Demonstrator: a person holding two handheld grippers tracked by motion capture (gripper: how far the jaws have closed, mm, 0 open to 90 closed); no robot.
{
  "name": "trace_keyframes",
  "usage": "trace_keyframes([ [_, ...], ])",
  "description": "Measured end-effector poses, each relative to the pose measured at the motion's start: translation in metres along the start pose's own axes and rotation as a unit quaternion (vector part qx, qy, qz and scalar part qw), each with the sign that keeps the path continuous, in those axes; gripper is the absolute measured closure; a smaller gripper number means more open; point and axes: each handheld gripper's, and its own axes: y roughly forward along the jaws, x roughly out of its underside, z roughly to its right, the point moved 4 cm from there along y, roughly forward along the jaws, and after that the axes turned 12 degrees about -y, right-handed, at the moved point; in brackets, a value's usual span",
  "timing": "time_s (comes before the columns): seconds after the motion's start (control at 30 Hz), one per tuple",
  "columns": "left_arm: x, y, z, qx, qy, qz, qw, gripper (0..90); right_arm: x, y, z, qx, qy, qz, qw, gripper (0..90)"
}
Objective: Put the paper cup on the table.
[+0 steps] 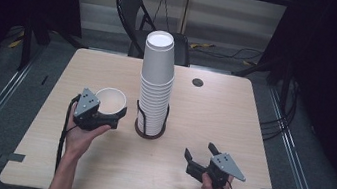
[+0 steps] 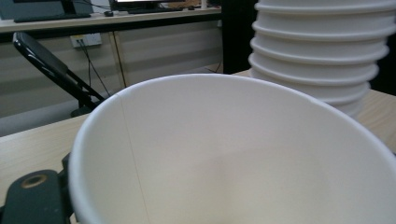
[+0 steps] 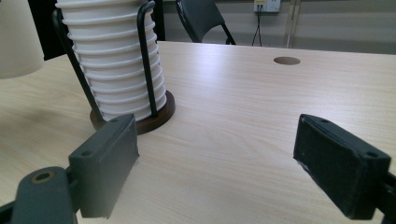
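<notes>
Work in hand: a single white paper cup [image 1: 111, 101] is carried by the left gripper [image 1: 102, 115], mouth up and tilted a little toward the person; judged as either just parted from the stack or on its way to it.

Left jaws: closed part-way on the single white paper cup's wall near the rim; in the left gripper view one black jaw is seen outside the wall at the lower left, and the cup's open mouth [image 2: 224, 154] lies directly ahead.

Key relation: the tall stack of white paper cups [image 1: 155, 87], nested upside down, stands just beyond and to the right of the left jaws, near but apart from the held cup. Its long axis is upright, while the held cup's axis leans off upright.

Nearer hand: the left gripper is judged much nearer the stack than the right gripper [image 1: 201, 156].

Right jaws: spread wide with nothing between them, low over the light wooden table [image 1: 214, 111]; the stack [image 3: 114, 60] lies ahead of them and to the left, well apart.

Containers: the held cup is seen empty inside. The stack sits in a round dark wooden holder with black wire uprights [image 3: 147, 114].

Next move, judged: the held cup would need turning over before it could join the stack.
</notes>
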Motion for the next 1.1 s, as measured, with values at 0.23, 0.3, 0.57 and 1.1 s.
trace_keyframes([
  [0.23,-0.003,0.013,-0.02,-0.01,-0.021,-0.002,0.9997,10.6,0.006,0.001,-0.002,0.006,0.006,0.002,1.0,13.5],
  [0.3,-0.004,0.017,-0.023,-0.012,-0.025,-0.001,0.9996,10.6,0.009,0.001,-0.004,0.005,0.008,-0.001,0.9999,13.7],
  [0.57,-0.004,0.033,-0.043,-0.016,-0.043,-0.007,0.9989,10.3,0.008,0.0,-0.005,0.015,0.003,0.005,0.9999,13.5],
  [1.1,0.023,0.065,-0.074,-0.04,-0.062,-0.047,0.9961,9.0,0.009,0.0,-0.004,0.019,0.005,0.005,0.9998,13.5],
])
